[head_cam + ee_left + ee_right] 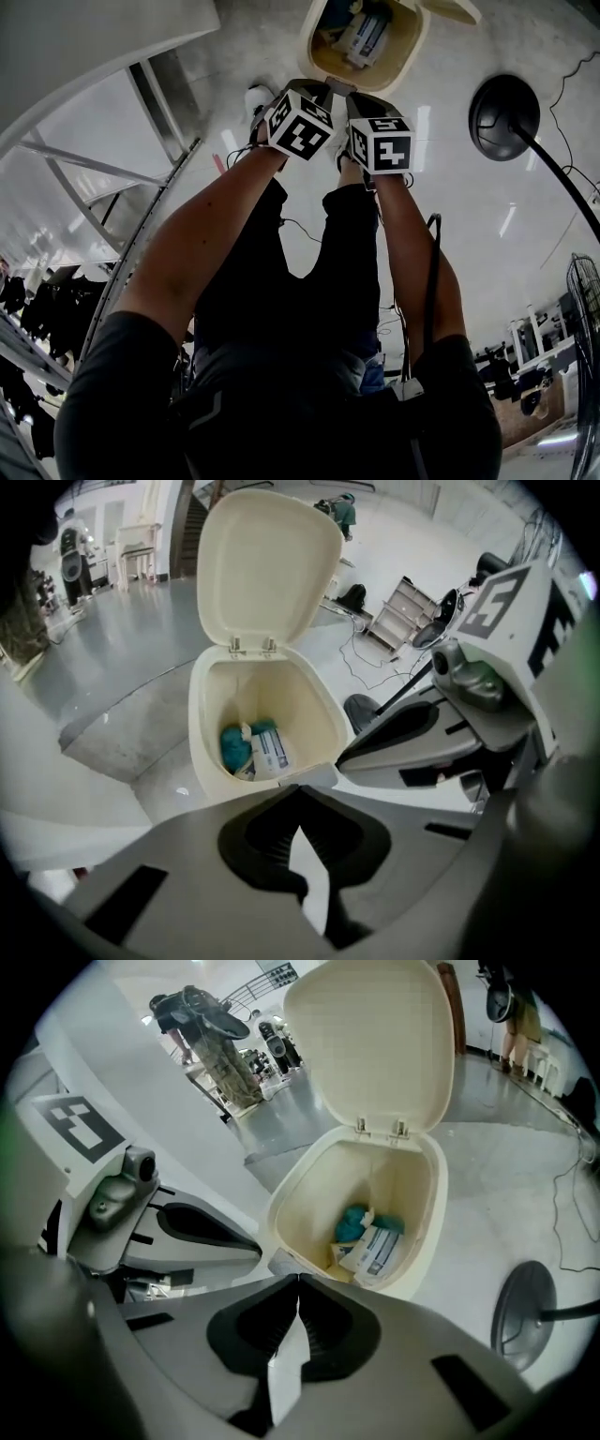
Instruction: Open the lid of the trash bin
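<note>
Nearest the head view, the person's two forearms reach down side by side over dark trousers, each hand carrying a gripper with a marker cube. The left gripper [298, 786] has its jaws pressed together with nothing between them. The right gripper [298, 1277] is closed and empty in the same way. Both point steeply down, close beside each other, with their tips at the front rim of the bin [201, 752]. A small grey tab [312, 775] sits on that rim just beyond the tips; whether either gripper touches it cannot be told. The cream bin stands on the pale glossy floor [469, 216], directly ahead of the person's feet. Its lid [267, 564] is raised, upright on two hinges at the back rim, leaving the mouth fully exposed. Inside, at the bottom, lie a teal wad [234, 747] and, touching it, a white printed pack [273, 752]. To the right of the bin, apart from it, a black round stand base [503, 105] rests on the floor, with its pole running off toward the right edge. A white railed structure [89, 202] occupies the left side.
</note>
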{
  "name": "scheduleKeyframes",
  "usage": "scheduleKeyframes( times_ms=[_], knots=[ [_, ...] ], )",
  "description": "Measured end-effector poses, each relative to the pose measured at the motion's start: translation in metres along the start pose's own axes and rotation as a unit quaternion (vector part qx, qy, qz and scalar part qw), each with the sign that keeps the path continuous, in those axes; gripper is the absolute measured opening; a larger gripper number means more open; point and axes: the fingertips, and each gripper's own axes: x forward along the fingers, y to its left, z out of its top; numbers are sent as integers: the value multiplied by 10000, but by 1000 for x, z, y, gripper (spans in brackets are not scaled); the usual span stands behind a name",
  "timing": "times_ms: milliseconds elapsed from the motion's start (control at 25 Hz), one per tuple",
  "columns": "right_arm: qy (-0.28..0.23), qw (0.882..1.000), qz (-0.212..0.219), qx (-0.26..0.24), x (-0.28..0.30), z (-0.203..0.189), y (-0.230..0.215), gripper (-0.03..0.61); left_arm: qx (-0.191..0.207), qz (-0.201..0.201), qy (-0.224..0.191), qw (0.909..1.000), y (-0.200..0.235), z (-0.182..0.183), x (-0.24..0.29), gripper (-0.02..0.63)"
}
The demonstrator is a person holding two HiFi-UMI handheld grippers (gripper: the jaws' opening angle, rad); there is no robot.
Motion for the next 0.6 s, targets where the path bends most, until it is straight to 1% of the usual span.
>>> scheduleKeyframes(
  times_ms=[160, 240, 360, 600],
  knots=[
    [-169, 9998, -64, -12, -43, 20, 5, 28, 117, 14, -167, 9998, -2, 6, -46, 9],
    [-301, 9995, -28, 50, -70, 35, 11, 28, 70, 12, -318, 9995, -1, 15, -75, 9],
    [-627, 9980, -75, 55, -112, 65, 16, 28, 77, 50, -657, 9978, 4, 40, -114, 9],
    [-1153, 9927, -237, -268, -192, 110, 31, 28, 385, 208, -1198, 9918, 8, 89, -182, 9]
  ],
)
